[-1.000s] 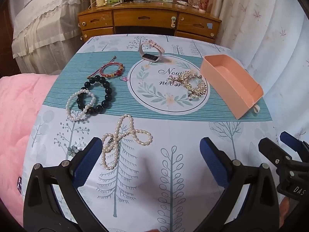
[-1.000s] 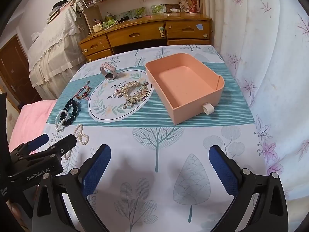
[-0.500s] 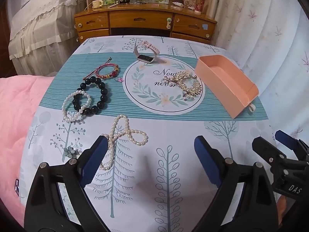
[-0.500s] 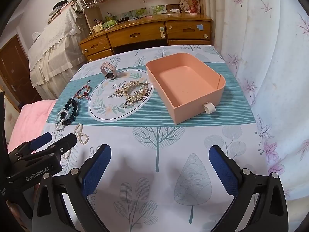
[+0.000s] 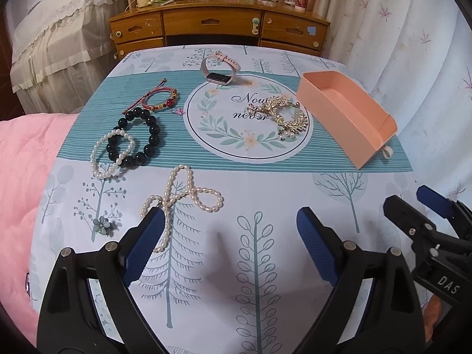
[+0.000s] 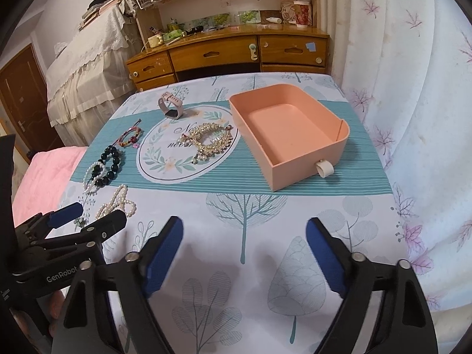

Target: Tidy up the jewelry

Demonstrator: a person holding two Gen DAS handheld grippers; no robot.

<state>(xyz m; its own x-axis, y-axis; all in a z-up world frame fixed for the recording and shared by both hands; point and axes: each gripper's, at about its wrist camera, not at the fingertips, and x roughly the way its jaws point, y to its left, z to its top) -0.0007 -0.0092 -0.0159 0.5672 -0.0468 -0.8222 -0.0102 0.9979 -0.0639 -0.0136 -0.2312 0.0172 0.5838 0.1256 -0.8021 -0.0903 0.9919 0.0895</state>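
Jewelry lies on a tree-print cloth: a pearl necklace, a pearl bracelet, a black bead bracelet, a red cord bracelet, a pink watch and a gold pearl ornament. At the right stands an empty peach tray. My left gripper is open, its left finger just over the necklace's near end, with nothing between the pads. My right gripper hovers over bare cloth short of the tray, its jaws closing on nothing.
A small blue flower brooch lies near the left finger. A pink blanket borders the cloth on the left and a white curtain on the right. A wooden desk stands beyond the far edge.
The right gripper's jaws have drawn closer together. The left gripper's jaws narrowed slightly earlier. Both hands stayed where they were and no jewelry moved.
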